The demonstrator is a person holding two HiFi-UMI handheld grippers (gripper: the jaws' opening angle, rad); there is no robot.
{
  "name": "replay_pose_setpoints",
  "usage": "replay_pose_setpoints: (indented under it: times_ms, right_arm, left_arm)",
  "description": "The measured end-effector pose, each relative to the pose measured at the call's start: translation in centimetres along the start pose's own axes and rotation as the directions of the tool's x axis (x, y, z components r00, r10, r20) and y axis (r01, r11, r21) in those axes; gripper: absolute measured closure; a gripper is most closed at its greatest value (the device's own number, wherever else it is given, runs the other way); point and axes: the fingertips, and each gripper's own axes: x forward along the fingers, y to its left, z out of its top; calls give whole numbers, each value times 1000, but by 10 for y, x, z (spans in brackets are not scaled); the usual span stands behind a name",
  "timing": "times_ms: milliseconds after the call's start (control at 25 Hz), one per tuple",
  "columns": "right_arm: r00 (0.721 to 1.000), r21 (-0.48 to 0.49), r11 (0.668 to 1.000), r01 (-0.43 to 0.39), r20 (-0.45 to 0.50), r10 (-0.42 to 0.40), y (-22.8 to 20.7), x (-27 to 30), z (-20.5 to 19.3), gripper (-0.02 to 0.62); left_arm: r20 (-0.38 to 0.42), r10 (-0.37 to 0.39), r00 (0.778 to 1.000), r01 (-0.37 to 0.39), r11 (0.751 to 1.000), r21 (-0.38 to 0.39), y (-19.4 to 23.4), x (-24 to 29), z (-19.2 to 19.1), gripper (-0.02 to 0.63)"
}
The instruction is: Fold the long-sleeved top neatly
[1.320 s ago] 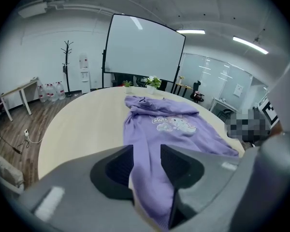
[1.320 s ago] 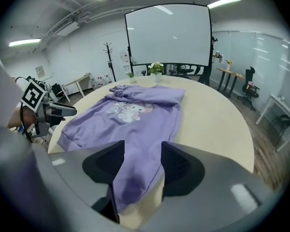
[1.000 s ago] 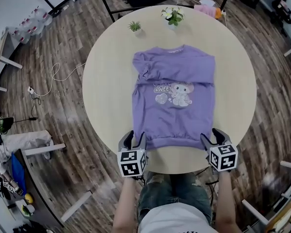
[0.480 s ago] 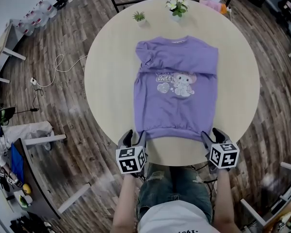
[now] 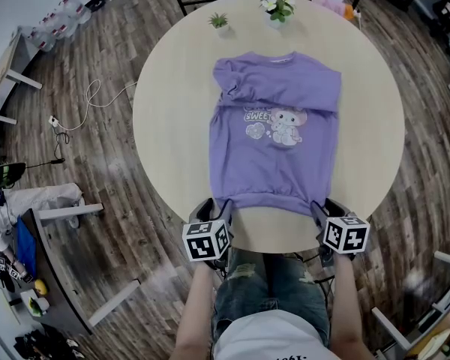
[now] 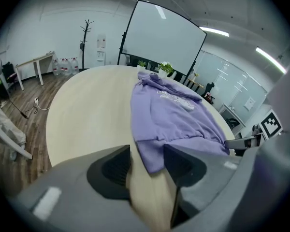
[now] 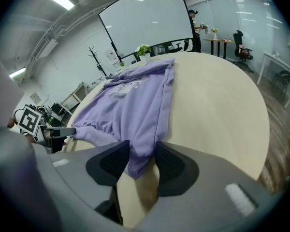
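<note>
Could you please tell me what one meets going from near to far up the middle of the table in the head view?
Bare table edge → purple top's hem → cartoon print → neckline → flowering potted plant.

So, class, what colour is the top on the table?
The top is purple; head view.

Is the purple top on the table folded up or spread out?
Partly folded: the sleeves are tucked in across the front, but the top lies full length on the table.
</note>
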Motion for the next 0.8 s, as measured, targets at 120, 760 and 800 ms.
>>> replay_pose_setpoints:
  times_ms: [120,760,800]
  right_arm:
    - [1000,-14,1000,4,2,-4,1,1,-1,414]
    - [998,-59,998,-9,-64,5,10,-15,-5,508]
    - [997,-66,998,-10,-74,5,11,-17,-5,508]
  left_arm:
    - [-10,8,1000,-7,1000,7,0,1,-1,388]
    - [-38,-70,997,72,995,72,-20,-10,1,570]
    - [-46,-74,996,77,994,81,-21,-12,-1,571]
